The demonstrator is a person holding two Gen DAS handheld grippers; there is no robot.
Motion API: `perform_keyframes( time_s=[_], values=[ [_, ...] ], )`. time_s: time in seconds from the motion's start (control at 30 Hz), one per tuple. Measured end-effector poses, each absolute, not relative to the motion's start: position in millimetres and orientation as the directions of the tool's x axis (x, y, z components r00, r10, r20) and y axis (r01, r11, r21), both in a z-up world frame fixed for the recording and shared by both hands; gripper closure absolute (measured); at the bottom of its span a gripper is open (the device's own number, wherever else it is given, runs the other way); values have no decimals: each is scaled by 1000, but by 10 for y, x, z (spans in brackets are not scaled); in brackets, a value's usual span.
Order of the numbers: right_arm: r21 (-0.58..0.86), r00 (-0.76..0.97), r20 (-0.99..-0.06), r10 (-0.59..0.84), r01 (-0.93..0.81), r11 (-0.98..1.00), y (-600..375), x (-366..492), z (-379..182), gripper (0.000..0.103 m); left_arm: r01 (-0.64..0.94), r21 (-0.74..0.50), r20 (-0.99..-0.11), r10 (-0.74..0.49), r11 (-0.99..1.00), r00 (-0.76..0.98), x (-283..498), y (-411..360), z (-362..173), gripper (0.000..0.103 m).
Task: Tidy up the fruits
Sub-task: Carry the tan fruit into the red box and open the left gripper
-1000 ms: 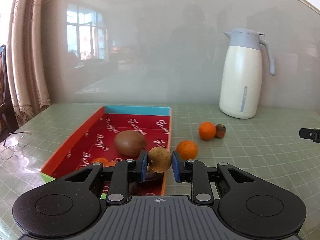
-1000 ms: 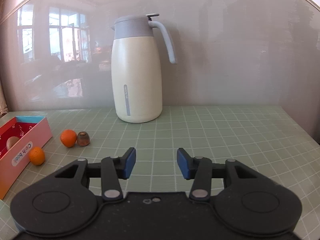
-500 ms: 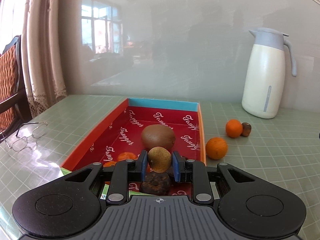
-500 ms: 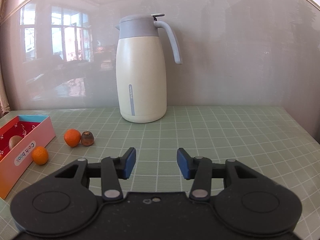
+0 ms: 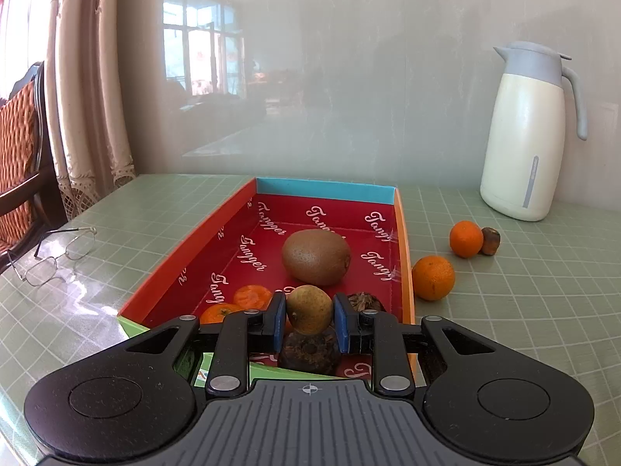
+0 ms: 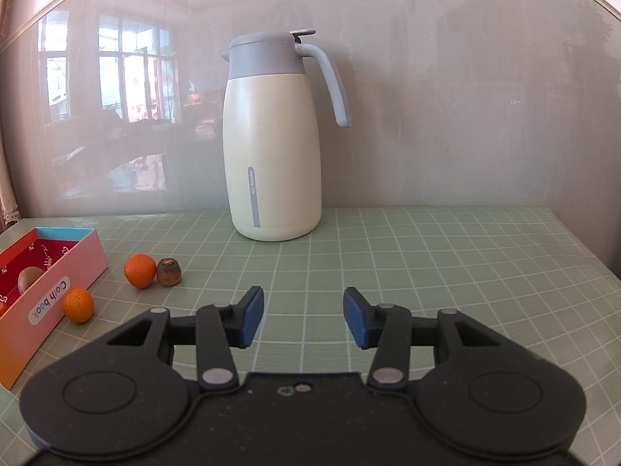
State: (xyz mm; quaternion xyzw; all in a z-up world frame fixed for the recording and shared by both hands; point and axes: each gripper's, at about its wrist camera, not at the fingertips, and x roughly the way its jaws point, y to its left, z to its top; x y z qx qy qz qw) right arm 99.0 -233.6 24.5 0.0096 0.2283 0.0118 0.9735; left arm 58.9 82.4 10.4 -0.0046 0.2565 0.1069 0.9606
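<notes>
My left gripper (image 5: 308, 320) is shut on a small yellow-brown fruit (image 5: 308, 306) and holds it above the near end of the red box (image 5: 229, 217). In the box lie a kiwi (image 5: 316, 256), two small oranges (image 5: 252, 297), a dark round fruit (image 5: 310, 351) right under the held one, and another dark fruit (image 5: 365, 301). On the table right of the box lie an orange (image 5: 432, 277), a second orange (image 5: 465, 239) and a brown fruit (image 5: 491, 240); they also show in the right wrist view (image 6: 139, 270). My right gripper (image 6: 304, 316) is open and empty above the table.
A cream jug with a grey lid (image 5: 529, 132) (image 6: 273, 136) stands at the back by the wall. Spectacles (image 5: 54, 256) lie left of the box. A chair (image 5: 19, 147) and curtain are at the far left. The table (image 6: 427, 272) has a green checked cover.
My left gripper has carried the yellow-brown fruit leftward from the box's right wall to above its inside. The right gripper has shifted slightly; it stays open.
</notes>
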Motion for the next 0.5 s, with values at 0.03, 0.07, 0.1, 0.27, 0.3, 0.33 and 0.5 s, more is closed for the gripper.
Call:
perform_keyframes(
  time_s=[0.03, 0.07, 0.1, 0.27, 0.3, 0.33, 0.5],
  values=[
    [24, 896, -444, 27, -18, 1000, -2336, 989, 245, 58, -209, 47, -493, 205, 977, 846, 589, 824, 104, 77],
    [24, 896, -444, 27, -18, 1000, -2337, 988, 247, 58, -210, 48, -492, 206, 976, 846, 589, 824, 104, 77],
    [25, 896, -444, 28, -19, 1000, -2337, 990, 244, 58, -211, 46, -492, 206, 976, 846, 592, 826, 106, 77],
    [24, 896, -444, 28, -19, 1000, -2337, 990, 244, 58, -215, 49, -488, 212, 975, 847, 584, 823, 110, 77],
    [23, 896, -443, 27, -19, 1000, -2339, 988, 246, 58, -215, 50, -488, 212, 975, 847, 584, 824, 110, 77],
    [25, 895, -444, 28, -18, 1000, -2337, 991, 244, 58, -214, 48, -488, 210, 976, 847, 582, 825, 110, 77],
    [24, 895, -444, 28, -19, 1000, -2335, 992, 243, 58, -217, 55, -485, 216, 975, 847, 590, 817, 113, 72]
  ],
)
